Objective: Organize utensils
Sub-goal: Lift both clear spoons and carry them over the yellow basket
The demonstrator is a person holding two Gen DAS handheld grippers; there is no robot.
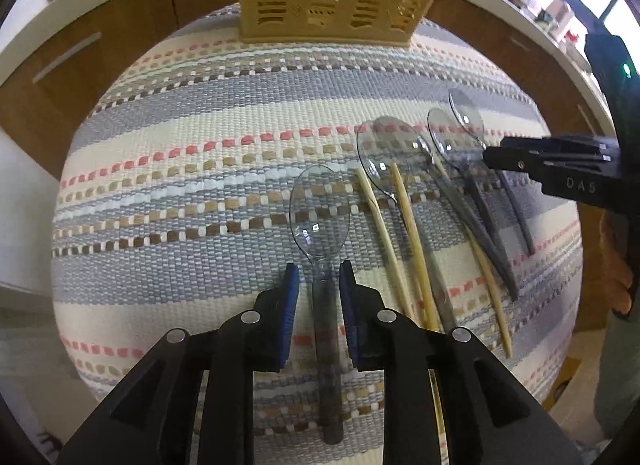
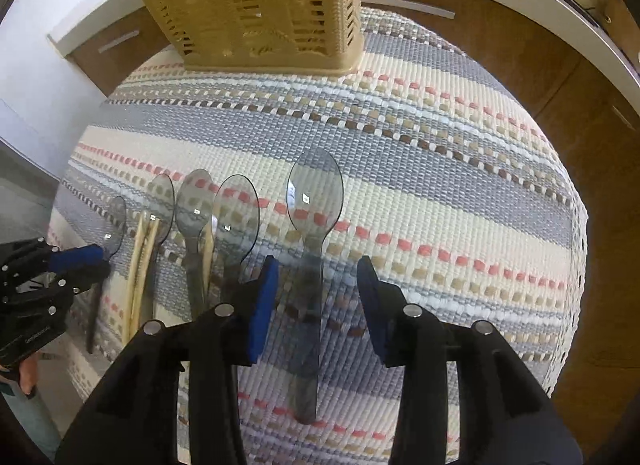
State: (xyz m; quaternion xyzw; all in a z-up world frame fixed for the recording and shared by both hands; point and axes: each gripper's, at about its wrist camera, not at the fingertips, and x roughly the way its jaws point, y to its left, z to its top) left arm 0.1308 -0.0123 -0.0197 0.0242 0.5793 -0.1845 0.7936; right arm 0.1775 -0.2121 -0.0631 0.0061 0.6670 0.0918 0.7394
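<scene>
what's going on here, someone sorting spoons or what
A person is tidying utensils on a striped woven mat, one hand-held gripper in each hand. Clear plastic spoons and wooden chopsticks lie in a row, and a tan slotted utensil basket stands at the far edge. The left hand-held gripper straddles the handle of the leftmost spoon, jaws just clear of it. The right hand-held gripper straddles the rightmost spoon, jaws wider apart. Neither spoon is lifted yet.
</scene>
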